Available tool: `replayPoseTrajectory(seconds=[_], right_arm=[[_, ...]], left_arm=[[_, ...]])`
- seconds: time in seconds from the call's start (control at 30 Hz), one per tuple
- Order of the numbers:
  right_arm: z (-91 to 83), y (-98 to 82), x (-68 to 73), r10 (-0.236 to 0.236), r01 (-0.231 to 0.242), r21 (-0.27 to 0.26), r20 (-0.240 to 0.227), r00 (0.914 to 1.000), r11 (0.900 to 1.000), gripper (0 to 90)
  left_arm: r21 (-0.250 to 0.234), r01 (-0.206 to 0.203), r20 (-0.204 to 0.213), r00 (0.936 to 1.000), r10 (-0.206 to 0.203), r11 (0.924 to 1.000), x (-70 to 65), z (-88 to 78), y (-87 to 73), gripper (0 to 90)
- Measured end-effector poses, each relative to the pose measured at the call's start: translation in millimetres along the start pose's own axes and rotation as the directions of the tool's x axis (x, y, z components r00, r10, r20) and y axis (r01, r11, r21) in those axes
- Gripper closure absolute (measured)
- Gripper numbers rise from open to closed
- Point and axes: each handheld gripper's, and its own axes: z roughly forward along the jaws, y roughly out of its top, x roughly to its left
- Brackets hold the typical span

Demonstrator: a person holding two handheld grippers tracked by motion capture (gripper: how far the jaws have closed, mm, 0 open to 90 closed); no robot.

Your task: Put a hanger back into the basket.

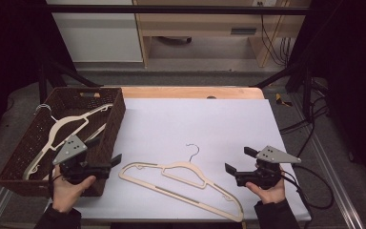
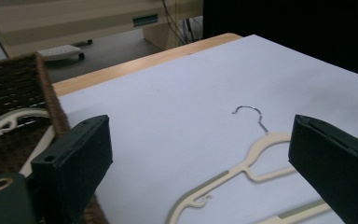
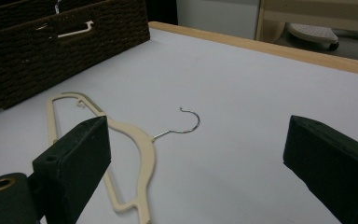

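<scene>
left claw (image 1: 116, 161): jaws wide apart, empty, over the basket (image 1: 112, 125) edge
right claw (image 1: 237, 161): jaws wide apart, empty, near the hanger's lower end
hanger (image 1: 183, 179): flat on the tabletop (image 1: 195, 119) between both claws
second hanger (image 1: 59, 131): inside the basket

A hanger (image 1: 183, 183) lies flat on the counter (image 1: 209, 124) at centre, its hook toward 12 o'clock. At 9 o'clock a basket (image 1: 116, 119) sits on the counter's edge with a second hanger (image 1: 59, 133) in it. The left tool (image 1: 108, 163) is at the basket's near corner, the right tool (image 1: 238, 162) at 4 o'clock.
</scene>
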Motion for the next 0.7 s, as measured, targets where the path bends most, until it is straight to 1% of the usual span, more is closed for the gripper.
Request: replayPoseTrajectory(seconds=[0.03, 0.07, 0.17, 0.23, 0.27, 0.33, 0.37, 0.43, 0.47, 0.57, 0.7], right_arm=[[-0.2, -0.1, 0.2, 0.001, -0.001, 0.002, 0.002, 1.0, 1.0, 7.6], [-0.6, -0.2, 0.3, 0.001, -0.001, 0.004, 0.004, 1.0, 1.0, 7.6], [-0.5, -1.1, -0.3, 0.0, 0.0, 0.016, 0.003, 1.0, 1.0, 8.0], [-0.5, -1.5, -0.8, -0.003, 0.003, 0.021, 0.001, 1.0, 1.0, 8.2], [1.6, -2.9, -0.3, 0.001, -0.001, 0.036, 0.002, 1.0, 0.999, 8.7], [2.4, -3.7, -0.3, -0.009, 0.009, 0.045, 0.004, 1.0, 0.999, 9.4], [3.1, -4.3, 0.3, -0.002, 0.002, 0.052, 0.003, 1.0, 0.999, 9.5], [4.9, -5.9, 0.9, -0.007, 0.007, 0.066, 0.003, 1.0, 0.998, 11.1], [5.7, -6.9, 0.9, -0.013, 0.013, 0.076, -0.001, 0.9999, 0.997, 11.5], [8.5, -10.6, 1.2, -0.019, 0.018, 0.111, 0.002, 0.9998, 0.994, 13.5], [13.2, -15.7, 2.6, -0.017, 0.018, 0.159, -0.008, 0.9998, 0.987, 17.2]], left_arm=[[0.0, 0.0, 0.0, 1.0, 0.0, 1.0, 0.0, 0.0, 0.0, 6.0], [0.002, -0.007, 0.016, 0.9999, 0.007, 1.0, -5.8, 3.2, -3.3, 6.1], [0.028, -0.021, 0.027, 0.9994, 0.02, 0.9994, -11.5, 9.1, -6.4, 6.1], [0.031, -0.02, 0.032, 0.9993, 0.019, 0.9993, -13.6, 11.2, -7.7, 6.1], [0.038, -0.024, 0.041, 0.9989, 0.022, 0.999, -16.5, 14.5, -9.9, 6.1], [0.045, -0.023, 0.053, 0.9984, 0.02, 0.9987, -20.0, 18.7, -13.6, 6.1], [0.057, -0.019, 0.059, 0.9981, 0.016, 0.9982, -22.2, 22.2, -16.3, 6.2], [0.075, -0.025, 0.067, 0.9976, 0.02, 0.9969, -23.9, 26.7, -20.1, 6.2], [0.082, -0.02, 0.071, 0.9974, 0.014, 0.9964, -25.1, 29.3, -22.2, 6.2], [0.096, -0.03, 0.08, 0.9965, 0.023, 0.9949, -28.0, 33.8, -25.3, 6.2], [0.124, -0.046, 0.102, 0.9943, 0.033, 0.9912, -36.4, 40.7, -30.5, 6.1]])
